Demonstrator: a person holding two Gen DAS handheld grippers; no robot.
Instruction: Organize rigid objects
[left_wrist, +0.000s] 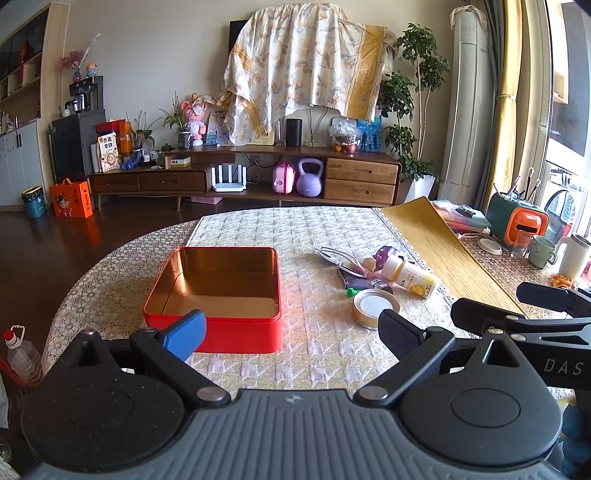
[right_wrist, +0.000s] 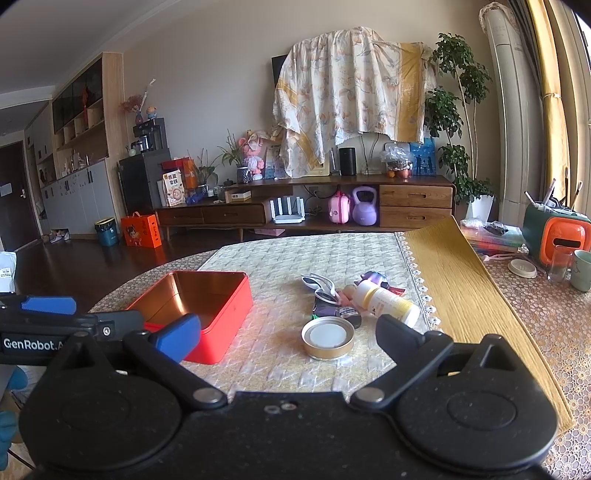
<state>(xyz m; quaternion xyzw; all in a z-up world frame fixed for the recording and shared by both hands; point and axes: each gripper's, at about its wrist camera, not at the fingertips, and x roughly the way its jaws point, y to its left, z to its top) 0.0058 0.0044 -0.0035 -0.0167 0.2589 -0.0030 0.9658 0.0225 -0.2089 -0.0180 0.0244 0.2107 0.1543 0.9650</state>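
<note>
Tin (left_wrist: 216, 295): red square metal box, rounded corners, shiny copper-gold inside, nothing in it. Sits on a quilted cream cloth (left_wrist: 295, 229) w/ woven diamond texture, laid over a lacy round table (left_wrist: 110, 273).

Left gripper (left_wrist: 291, 332) spread wide, holding nothing; one blue textured pad, one black. Tin is just ahead of it, toward its blue-pad side, the pad overlapping the tin's near wall in view. Whether they touch, can't tell.

Right gripper (right_wrist: 288, 338) also wide apart, empty. Directly ahead, betw. its pads: round lid (right_wrist: 328, 338), gold metal rim, white centre, flat on the cloth. Tin (right_wrist: 207, 306) is ahead-left of this gripper, near its blue pad.

Beyond the lid, a heap of small things: white plastic bottle (right_wrist: 388, 302) w/ yellow label on its side, silvery spoon-like pieces (right_wrist: 319, 284), purple toy (right_wrist: 373, 277), dark flat packet (right_wrist: 332, 312), small green cap (left_wrist: 351, 292). They lie touching or overlapping each other.

Farther right of the heap: ribbed yellow mat (right_wrist: 461, 288), curled up at the far edge. Past it, orange-and-green holder (right_wrist: 554, 236) w/ brushes, glass (right_wrist: 559, 264), mug (right_wrist: 583, 269).
</note>
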